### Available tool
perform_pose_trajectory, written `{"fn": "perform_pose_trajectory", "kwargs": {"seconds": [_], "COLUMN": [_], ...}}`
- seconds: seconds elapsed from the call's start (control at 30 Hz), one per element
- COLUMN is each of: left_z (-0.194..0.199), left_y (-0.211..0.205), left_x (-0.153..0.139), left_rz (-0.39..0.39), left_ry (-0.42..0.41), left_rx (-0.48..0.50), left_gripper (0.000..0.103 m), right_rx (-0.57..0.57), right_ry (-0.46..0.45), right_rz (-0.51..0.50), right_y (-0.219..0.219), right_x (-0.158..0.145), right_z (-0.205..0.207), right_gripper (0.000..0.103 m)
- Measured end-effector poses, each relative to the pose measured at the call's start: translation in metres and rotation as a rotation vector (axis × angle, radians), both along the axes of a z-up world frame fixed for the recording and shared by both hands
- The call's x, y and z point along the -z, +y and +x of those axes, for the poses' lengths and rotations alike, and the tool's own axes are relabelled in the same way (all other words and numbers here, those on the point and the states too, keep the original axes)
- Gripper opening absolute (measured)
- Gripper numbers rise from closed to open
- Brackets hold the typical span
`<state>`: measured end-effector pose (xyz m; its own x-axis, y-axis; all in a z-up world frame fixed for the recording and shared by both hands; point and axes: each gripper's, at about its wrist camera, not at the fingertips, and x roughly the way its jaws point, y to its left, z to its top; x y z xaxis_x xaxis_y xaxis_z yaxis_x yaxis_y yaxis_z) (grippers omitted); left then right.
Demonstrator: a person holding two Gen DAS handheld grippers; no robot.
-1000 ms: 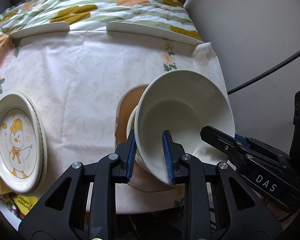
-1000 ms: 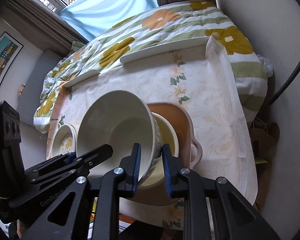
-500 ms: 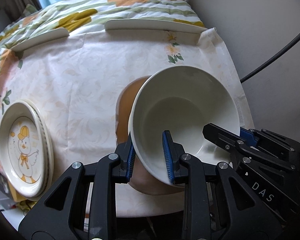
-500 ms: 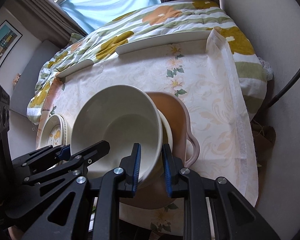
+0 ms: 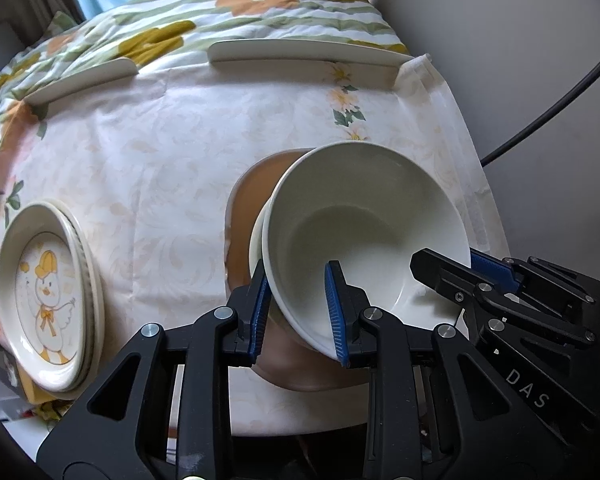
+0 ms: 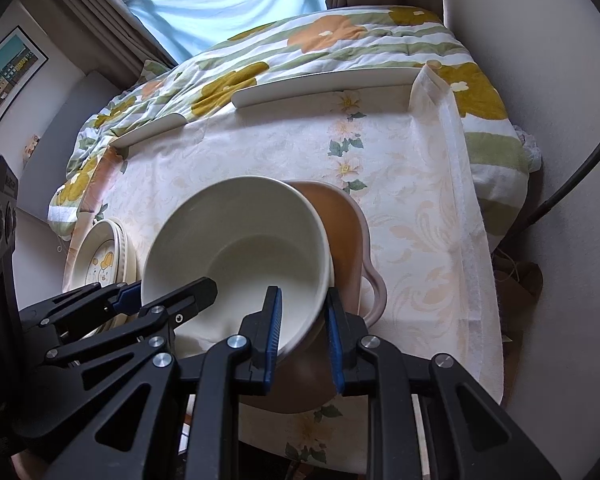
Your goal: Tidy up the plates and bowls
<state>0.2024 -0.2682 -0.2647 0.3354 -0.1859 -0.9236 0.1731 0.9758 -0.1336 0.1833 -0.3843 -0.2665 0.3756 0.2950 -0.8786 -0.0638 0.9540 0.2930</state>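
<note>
Cream glaze fills both wrist views: a deep cream bowl (image 5: 364, 232) is gripped by its rim from two sides. The left tool (image 5: 298, 312) is nearly closed on the near-left part of the rim, one blue pad inside the bowl and one outside. The right tool (image 6: 304, 330) pinches the opposite, right-hand part of the rim in the same way. Neither has any slack showing between pad and wall.

The bowl hangs tilted, its mouth tipped toward the cameras, directly over a brown handled dish (image 6: 340, 224) on the cloth-covered table (image 5: 160, 160). A second cream rim (image 5: 257, 240) peeks out just under it on the left, so another bowl seems to sit in that dish already, and the held one looks partly nested into it.

What matters for the next move is that the target lies straight below, between the two tools, with both hands equally near. Levelling the bowl and lowering it should seat it. A stack of duck-printed plates (image 5: 46, 292) waits well apart to the left.
</note>
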Motion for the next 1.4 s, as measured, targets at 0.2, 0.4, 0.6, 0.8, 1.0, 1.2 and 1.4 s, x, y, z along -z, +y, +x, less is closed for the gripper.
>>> {"fn": "perform_pose_trajectory", "kwargs": {"seconds": [0.2, 0.4, 0.6, 0.8, 1.0, 1.2, 1.4], "left_z": [0.003, 0.002, -0.001, -0.013, -0.027, -0.042, -0.04], "left_y": [0.005, 0.013, 0.012, 0.021, 0.037, 0.048, 0.057], "left_x": [-0.002, -0.009, -0.023, -0.048, -0.072, -0.085, -0.056], "left_rz": [-0.015, -0.056, -0.049, -0.064, -0.02, 0.008, 0.041], "left_ry": [0.018, 0.016, -0.032, -0.137, -0.227, -0.276, -0.162], "left_rx": [-0.033, -0.059, -0.053, -0.059, -0.048, -0.002, 0.081], "left_gripper": [0.023, 0.026, 0.029, 0.095, 0.095, 0.095, 0.095], "right_rx": [0.009, 0.061, 0.054, 0.016, 0.011, 0.003, 0.01], "right_ry": [0.003, -0.009, -0.026, -0.083, -0.184, -0.215, -0.098], "right_rz": [0.044, 0.111, 0.121, 0.109, 0.041, -0.017, -0.1], "right_y": [-0.007, -0.03, -0.035, -0.03, -0.031, -0.035, -0.034], "right_x": [0.001, -0.006, -0.013, -0.025, -0.042, -0.055, -0.043], "right_z": [-0.001, -0.005, -0.008, -0.017, -0.033, -0.047, -0.049], "right_gripper": [0.02, 0.02, 0.02, 0.02, 0.101, 0.101, 0.101]}}
